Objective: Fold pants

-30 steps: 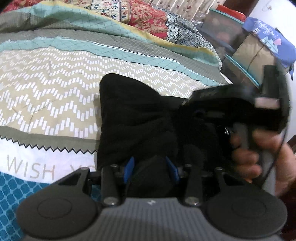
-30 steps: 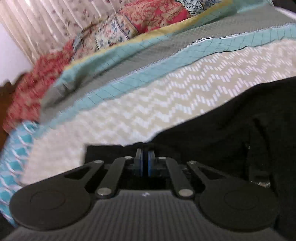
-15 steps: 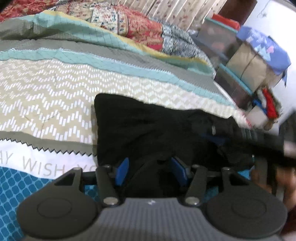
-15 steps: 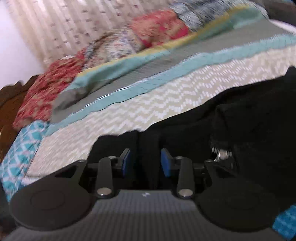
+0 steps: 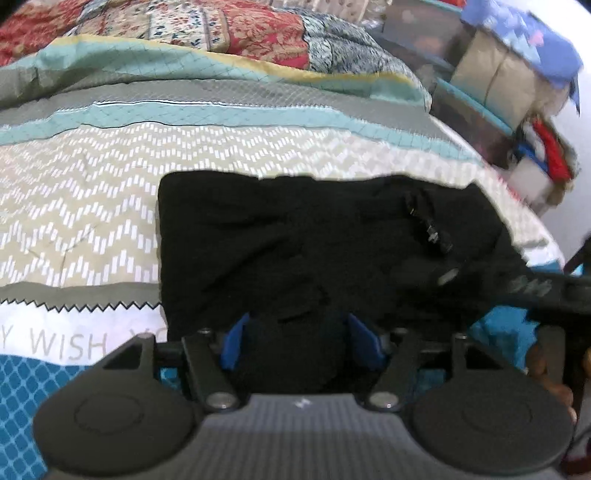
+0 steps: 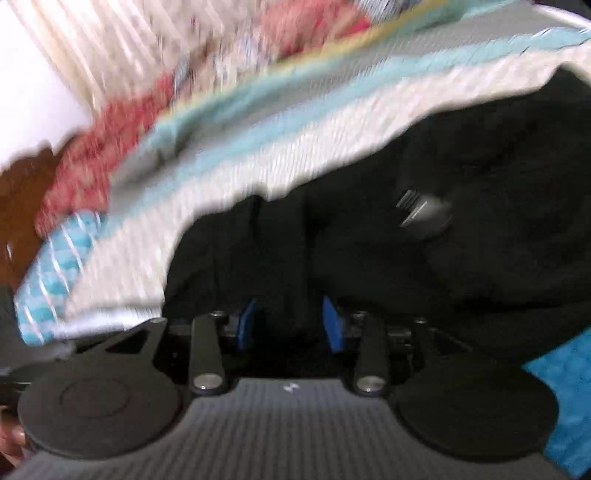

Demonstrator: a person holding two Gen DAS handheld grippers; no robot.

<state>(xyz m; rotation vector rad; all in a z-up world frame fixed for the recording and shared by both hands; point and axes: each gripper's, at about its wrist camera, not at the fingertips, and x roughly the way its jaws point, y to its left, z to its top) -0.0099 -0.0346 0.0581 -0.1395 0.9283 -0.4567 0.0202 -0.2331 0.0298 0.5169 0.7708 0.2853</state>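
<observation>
- The black pants (image 5: 295,236) lie folded into a rough rectangle on the bed (image 5: 74,192), over its chevron-patterned cover, with their near edge toward the strip printed "WISH".
- The left claw (image 5: 301,345) sits at the near edge of the pants with its blue fingertips (image 5: 232,343) spread apart; a hump of black cloth lies between them, not pinched.
- In the left wrist view, the right claw's black body (image 5: 546,291) reaches in from the right side of the pants, low over their right corner, with part of the person's hand (image 5: 554,380) behind it.
- A zipper pull (image 5: 432,232) shows on the right part of the pants.
- The right wrist view is badly blurred. The right claw (image 6: 290,325) has its blue pads (image 6: 245,325) spread, black cloth (image 6: 461,206) between and beyond them; I cannot tell whether the pads touch it.
- A metal fastening (image 6: 421,208) shows on the pants beyond the right claw.
- Past the pants, at the far side of the bed, a red floral quilt (image 5: 229,29) is bunched up.
- To the right of the bed stand stacked boxes (image 5: 495,77).
</observation>
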